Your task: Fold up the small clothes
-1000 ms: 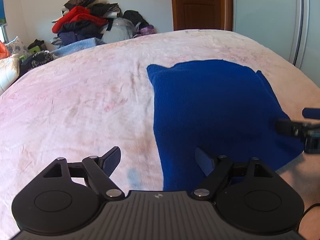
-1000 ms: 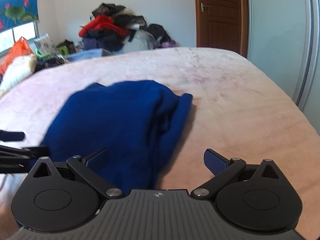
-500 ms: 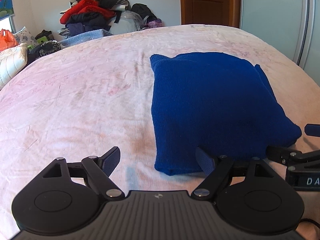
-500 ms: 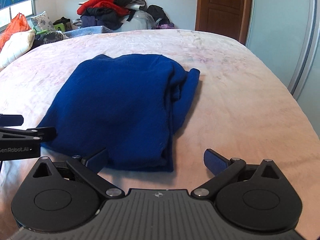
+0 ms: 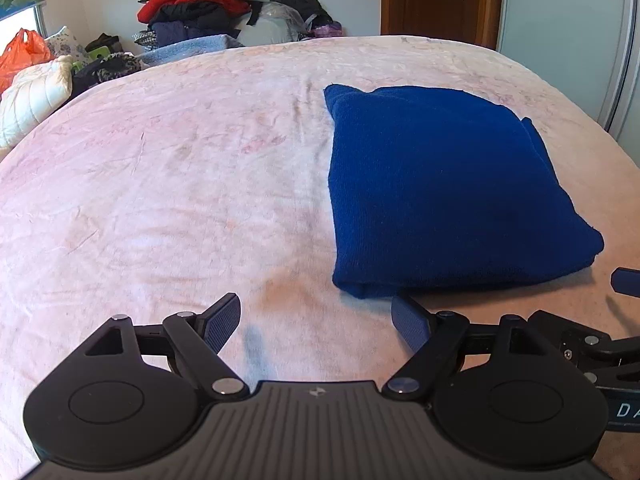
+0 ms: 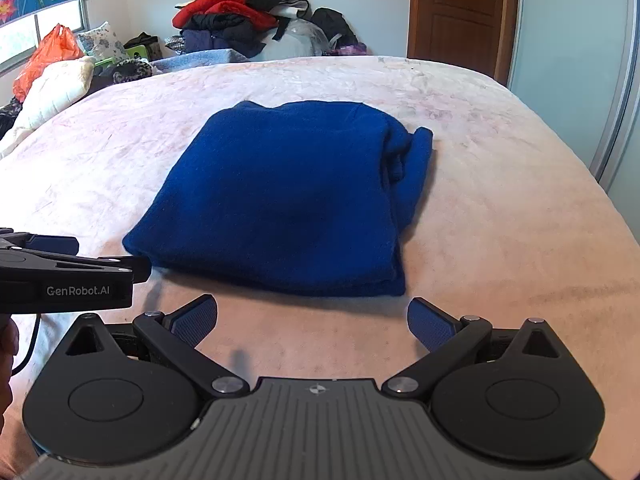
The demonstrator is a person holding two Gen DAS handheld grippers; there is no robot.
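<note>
A dark blue knit garment (image 5: 440, 188) lies folded into a rough rectangle on the pink bed cover (image 5: 180, 184). It also shows in the right wrist view (image 6: 288, 200), with bunched layers along its right side. My left gripper (image 5: 316, 322) is open and empty, just short of the garment's near left corner. My right gripper (image 6: 314, 322) is open and empty, just short of the garment's near edge. Each gripper shows at the side of the other's view: the right one (image 5: 592, 340) and the left one (image 6: 80, 272).
A heap of red, black and grey clothes (image 6: 240, 16) is piled beyond the bed's far edge. A white pillow (image 6: 52, 92) and an orange bag (image 6: 44, 56) lie at the far left. A brown door (image 6: 460, 12) and a pale wardrobe panel (image 6: 572, 60) stand at right.
Both grippers have pulled back toward me, off the folded garment. The garment now lies wholly in front of the fingertips, still on the bed.
</note>
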